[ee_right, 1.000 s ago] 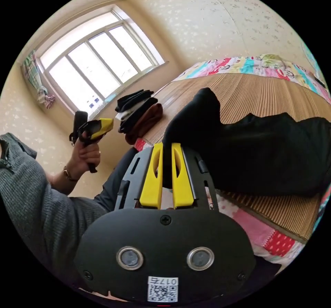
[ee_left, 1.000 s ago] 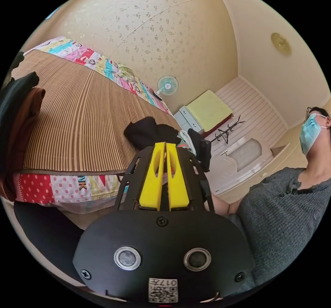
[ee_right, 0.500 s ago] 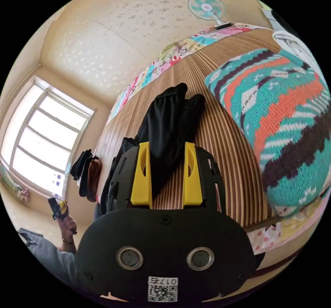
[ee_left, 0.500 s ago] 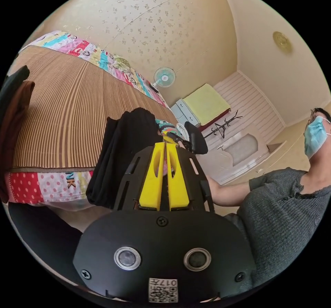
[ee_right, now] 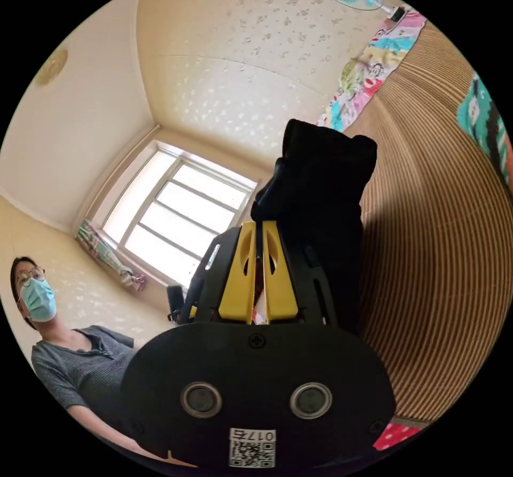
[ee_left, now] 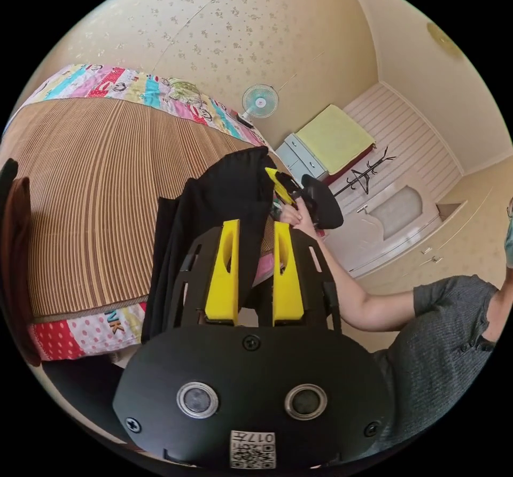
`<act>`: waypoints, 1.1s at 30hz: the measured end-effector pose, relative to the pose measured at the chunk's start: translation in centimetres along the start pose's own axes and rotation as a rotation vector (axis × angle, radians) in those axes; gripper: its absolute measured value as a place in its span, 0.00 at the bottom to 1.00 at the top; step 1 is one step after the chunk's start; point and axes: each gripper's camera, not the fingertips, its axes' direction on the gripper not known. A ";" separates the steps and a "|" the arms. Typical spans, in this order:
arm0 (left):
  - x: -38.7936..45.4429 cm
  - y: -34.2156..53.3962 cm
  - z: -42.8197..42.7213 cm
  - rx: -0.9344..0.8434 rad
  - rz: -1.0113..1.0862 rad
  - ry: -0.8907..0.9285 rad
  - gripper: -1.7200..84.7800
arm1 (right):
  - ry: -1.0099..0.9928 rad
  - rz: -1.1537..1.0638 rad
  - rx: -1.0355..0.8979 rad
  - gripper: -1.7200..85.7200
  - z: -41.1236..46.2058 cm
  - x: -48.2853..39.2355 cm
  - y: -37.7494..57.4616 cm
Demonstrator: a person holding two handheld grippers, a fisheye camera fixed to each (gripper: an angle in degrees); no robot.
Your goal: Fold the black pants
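Pants (ee_left: 224,204) across the mat (ee_left: 91,188) on the bed, between two grippers, folded stack (ee_left: 13,263) at the mat's far side.

Open striped mat (ee_left: 80,188) is seen beside the black pants (ee_left: 224,204), bounded by stacked clothes (ee_left: 13,263).

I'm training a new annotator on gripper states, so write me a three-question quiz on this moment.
1. True or false: the left gripper is open.
2. What does the right gripper clamp? A) a towel B) the black pants C) a pillow
3. Which appliance stands at the wall beyond the bed?

Key: 1 true. 2 B. 3 the fan.
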 end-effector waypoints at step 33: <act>23.1 -16.6 -33.8 0.784 0.502 -0.247 0.07 | -0.112 -0.663 0.517 0.05 -16.0 -43.6 -13.2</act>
